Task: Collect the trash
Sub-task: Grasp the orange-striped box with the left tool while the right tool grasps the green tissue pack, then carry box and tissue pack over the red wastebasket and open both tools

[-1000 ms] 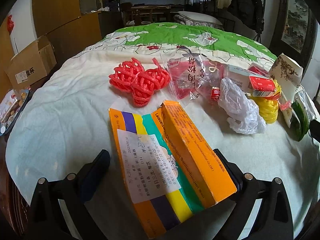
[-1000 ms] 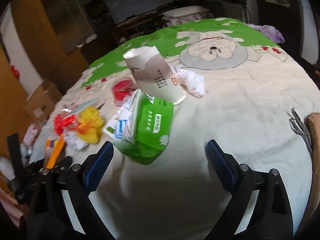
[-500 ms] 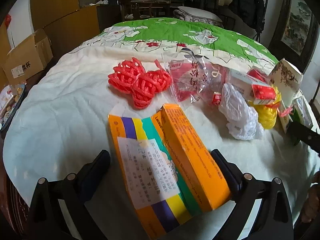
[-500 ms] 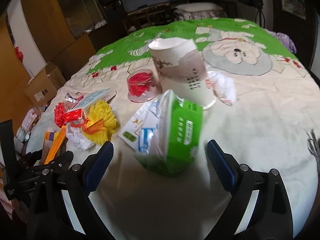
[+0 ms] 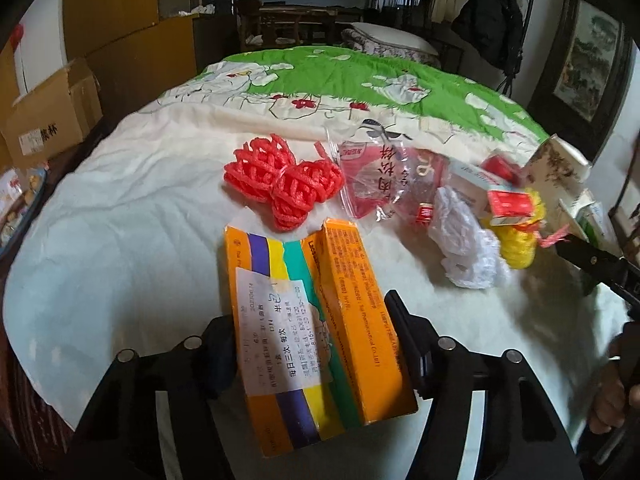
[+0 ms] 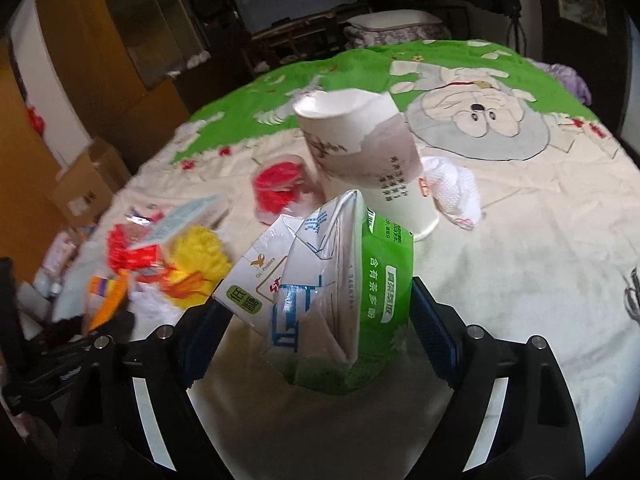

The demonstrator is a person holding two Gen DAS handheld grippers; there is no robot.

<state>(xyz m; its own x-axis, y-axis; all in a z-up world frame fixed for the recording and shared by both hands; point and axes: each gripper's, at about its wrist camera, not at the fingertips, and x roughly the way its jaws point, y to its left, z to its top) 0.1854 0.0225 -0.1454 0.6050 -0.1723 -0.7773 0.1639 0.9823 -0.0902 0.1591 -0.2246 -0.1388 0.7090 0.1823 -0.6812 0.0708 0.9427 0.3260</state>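
Left gripper [image 5: 316,344]: we have just been closing its jaws; both pads now sit against the sides of the orange box [image 5: 320,336], pinching it on the quilt [image 5: 120,240].
Right gripper [image 6: 320,316]: we have just been narrowing it around the green pack [image 6: 360,300]; right pad touches, left pad's contact we cannot tell.
Other trash: red foam nets [image 5: 280,184], a white bag [image 5: 464,248] and yellow netting [image 5: 520,240] lie beyond the box; a torn paper cup [image 6: 360,152] stands just behind the pack.

Box [image 5: 312,332] label: "每日三次"; carton [image 6: 320,300]: "低糖".
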